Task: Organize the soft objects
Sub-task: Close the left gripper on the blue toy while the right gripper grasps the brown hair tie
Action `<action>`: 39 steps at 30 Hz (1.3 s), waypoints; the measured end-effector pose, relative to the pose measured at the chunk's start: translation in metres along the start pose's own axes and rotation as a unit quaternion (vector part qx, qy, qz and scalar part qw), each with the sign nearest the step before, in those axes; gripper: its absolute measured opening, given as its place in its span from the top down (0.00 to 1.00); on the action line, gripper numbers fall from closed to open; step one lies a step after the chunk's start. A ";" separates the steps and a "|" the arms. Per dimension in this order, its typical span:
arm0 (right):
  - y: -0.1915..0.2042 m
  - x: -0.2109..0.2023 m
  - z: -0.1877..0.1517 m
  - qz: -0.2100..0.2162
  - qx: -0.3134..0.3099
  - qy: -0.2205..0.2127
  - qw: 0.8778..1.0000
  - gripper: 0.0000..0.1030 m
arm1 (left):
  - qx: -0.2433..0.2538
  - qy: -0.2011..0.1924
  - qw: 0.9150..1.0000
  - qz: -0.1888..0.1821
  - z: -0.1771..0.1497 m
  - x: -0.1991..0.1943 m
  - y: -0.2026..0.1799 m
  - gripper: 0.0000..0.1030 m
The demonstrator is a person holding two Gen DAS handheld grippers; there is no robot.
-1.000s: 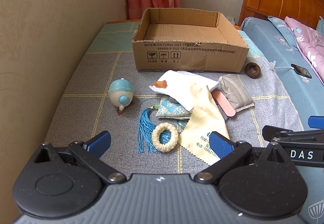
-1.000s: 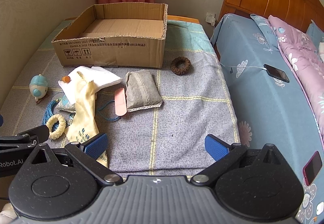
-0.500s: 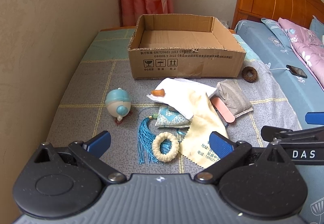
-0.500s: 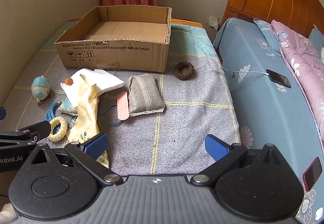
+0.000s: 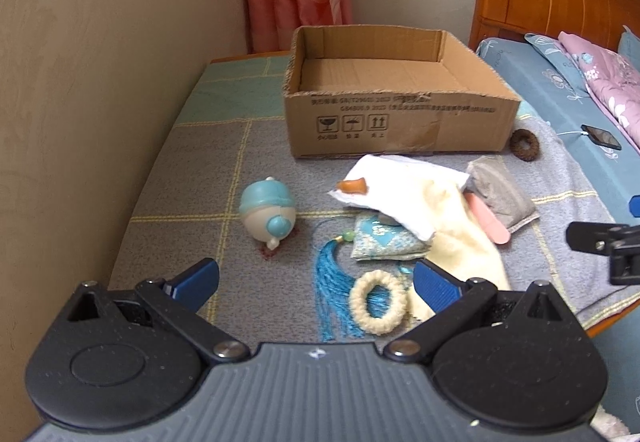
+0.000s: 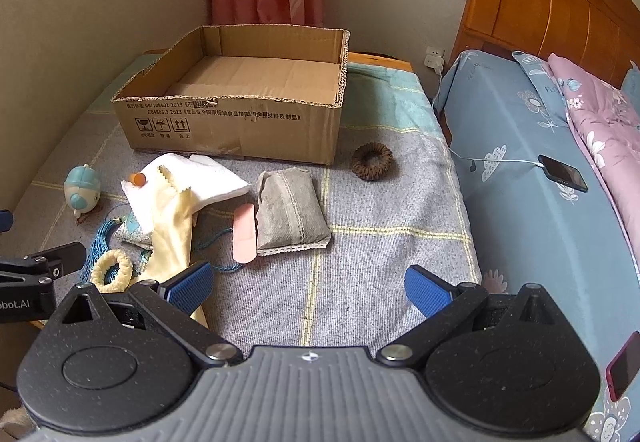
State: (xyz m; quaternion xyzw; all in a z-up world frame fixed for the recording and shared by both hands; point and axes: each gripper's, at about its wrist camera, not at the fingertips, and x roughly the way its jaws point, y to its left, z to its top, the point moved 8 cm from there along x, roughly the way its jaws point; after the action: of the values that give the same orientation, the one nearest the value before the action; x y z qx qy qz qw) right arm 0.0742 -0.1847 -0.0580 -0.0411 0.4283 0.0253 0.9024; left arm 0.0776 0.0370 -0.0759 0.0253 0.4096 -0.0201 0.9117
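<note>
An empty cardboard box (image 5: 400, 122) (image 6: 240, 130) stands at the back of a grey checked blanket (image 5: 200, 182) (image 6: 380, 242). In front of it lie a white folded cloth (image 5: 404, 186) (image 6: 208, 182), a pale yellow cloth (image 5: 464, 238) (image 6: 172, 230), a grey pouch (image 5: 500, 194) (image 6: 288, 210), a pink strip (image 5: 488, 218) (image 6: 244, 234), a blue patterned sachet (image 5: 384, 242) with a teal tassel (image 5: 332, 282), a cream knitted ring (image 5: 378, 300) (image 6: 112, 270), a brown scrunchie (image 5: 524, 144) (image 6: 372, 162) and a small orange piece (image 5: 352, 187). My left gripper (image 5: 316, 282) is open, held back from the ring. My right gripper (image 6: 308, 288) is open over bare blanket.
A blue and cream round toy (image 5: 268, 214) (image 6: 82, 192) sits left of the cloths. The wall (image 5: 100, 82) runs close on the left. A bed with a blue sheet (image 6: 540, 202), a charging phone (image 6: 564, 178) and a wooden headboard (image 6: 560, 2) lies to the right.
Both grippers have drawn back and tilted slightly, so the box and objects sit a little farther away in view. Nothing on the blanket has moved. Both stay open.
</note>
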 end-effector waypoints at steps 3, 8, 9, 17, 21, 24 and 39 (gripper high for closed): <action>-0.004 0.007 0.000 0.004 -0.001 0.001 1.000 0.00 | -0.008 0.012 1.000 0.006 -0.004 0.013 0.010 0.00; -0.010 0.019 0.001 0.019 0.003 -0.004 1.000 0.00 | -0.024 0.024 0.999 0.006 -0.007 0.033 0.022 0.00; -0.011 0.023 0.000 0.024 0.006 -0.005 1.000 0.00 | -0.023 0.026 0.999 0.007 -0.007 0.037 0.024 0.00; -0.015 0.038 -0.002 0.018 -0.007 -0.009 1.000 0.00 | -0.042 0.034 0.998 0.013 -0.006 0.066 0.039 0.00; -0.014 0.042 0.002 0.023 -0.013 -0.014 1.000 0.00 | -0.053 0.043 0.998 0.011 -0.008 0.078 0.045 0.00; -0.012 0.045 0.004 0.027 -0.015 -0.014 0.999 0.00 | -0.061 0.036 0.997 0.009 -0.008 0.081 0.050 0.00; -0.012 0.062 0.006 0.037 -0.019 -0.012 0.999 0.00 | -0.037 -0.015 0.999 0.006 -0.007 0.074 0.059 0.00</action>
State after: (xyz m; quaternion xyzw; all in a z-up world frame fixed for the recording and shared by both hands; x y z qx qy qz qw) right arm 0.1191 -0.1954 -0.1015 -0.0415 0.4183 0.0672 0.9049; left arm 0.1247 0.0948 -0.1343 -0.0059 0.3962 0.0002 0.9181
